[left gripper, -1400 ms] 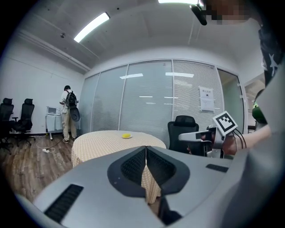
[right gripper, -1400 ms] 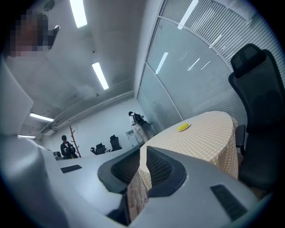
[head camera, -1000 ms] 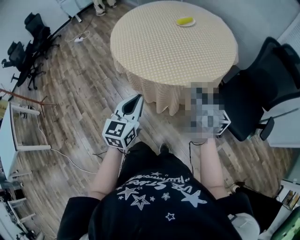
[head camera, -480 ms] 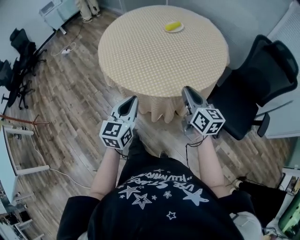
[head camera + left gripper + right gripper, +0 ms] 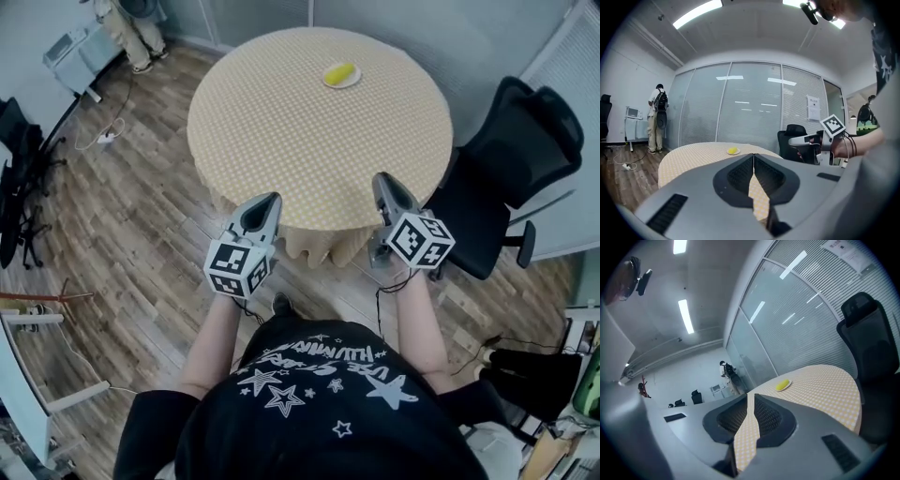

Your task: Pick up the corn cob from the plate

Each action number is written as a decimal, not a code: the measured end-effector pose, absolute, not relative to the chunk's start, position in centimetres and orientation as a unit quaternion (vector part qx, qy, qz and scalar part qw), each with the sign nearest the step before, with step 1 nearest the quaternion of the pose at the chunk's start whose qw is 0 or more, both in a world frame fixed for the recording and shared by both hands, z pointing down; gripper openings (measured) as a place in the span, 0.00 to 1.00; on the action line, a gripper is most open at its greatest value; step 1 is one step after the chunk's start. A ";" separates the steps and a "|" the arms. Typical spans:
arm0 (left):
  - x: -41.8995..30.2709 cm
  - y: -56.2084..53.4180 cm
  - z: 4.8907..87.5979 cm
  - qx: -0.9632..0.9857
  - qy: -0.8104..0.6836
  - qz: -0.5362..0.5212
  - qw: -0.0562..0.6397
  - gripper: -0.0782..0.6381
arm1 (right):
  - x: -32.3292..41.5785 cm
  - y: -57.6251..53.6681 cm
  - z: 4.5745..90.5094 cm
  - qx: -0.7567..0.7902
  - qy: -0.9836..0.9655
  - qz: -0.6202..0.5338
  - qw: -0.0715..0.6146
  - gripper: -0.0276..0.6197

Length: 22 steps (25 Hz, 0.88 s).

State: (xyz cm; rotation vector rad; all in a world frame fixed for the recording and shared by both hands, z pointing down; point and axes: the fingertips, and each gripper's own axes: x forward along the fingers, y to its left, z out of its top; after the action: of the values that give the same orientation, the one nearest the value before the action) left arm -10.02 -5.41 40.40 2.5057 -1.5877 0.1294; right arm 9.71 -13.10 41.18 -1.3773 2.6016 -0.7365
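Wood-floored office; the step in hand looks like the approach. Your left hand-held gripper and right hand-held gripper both have their jaws closed together and hold nothing. Their tips are by the near edge of the round tabletop. The corn cob lies on its plate well ahead, near the far edge and closer to your right. Next: step in, open one, reach across.

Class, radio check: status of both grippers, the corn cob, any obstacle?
Left gripper shut, empty; right gripper shut, empty. Corn cob on plate, table's far side, untouched. Nothing seen in the way.
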 end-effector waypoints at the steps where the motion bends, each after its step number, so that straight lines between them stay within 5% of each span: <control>1: -11.0 -5.8 40.4 0.842 -0.530 0.041 0.087 0.12 | 9.0 -13.4 41.2 -0.459 0.853 -0.242 0.053 0.13; 22: -15.5 -17.0 41.3 0.864 -0.492 0.044 0.099 0.12 | 7.0 -21.9 44.2 -0.525 0.804 -0.278 0.045 0.13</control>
State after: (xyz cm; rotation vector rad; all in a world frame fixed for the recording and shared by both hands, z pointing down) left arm -15.55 -16.97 41.26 2.5541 -1.4560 0.1296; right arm 7.03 -21.88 44.15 -1.6025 2.4548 -0.8479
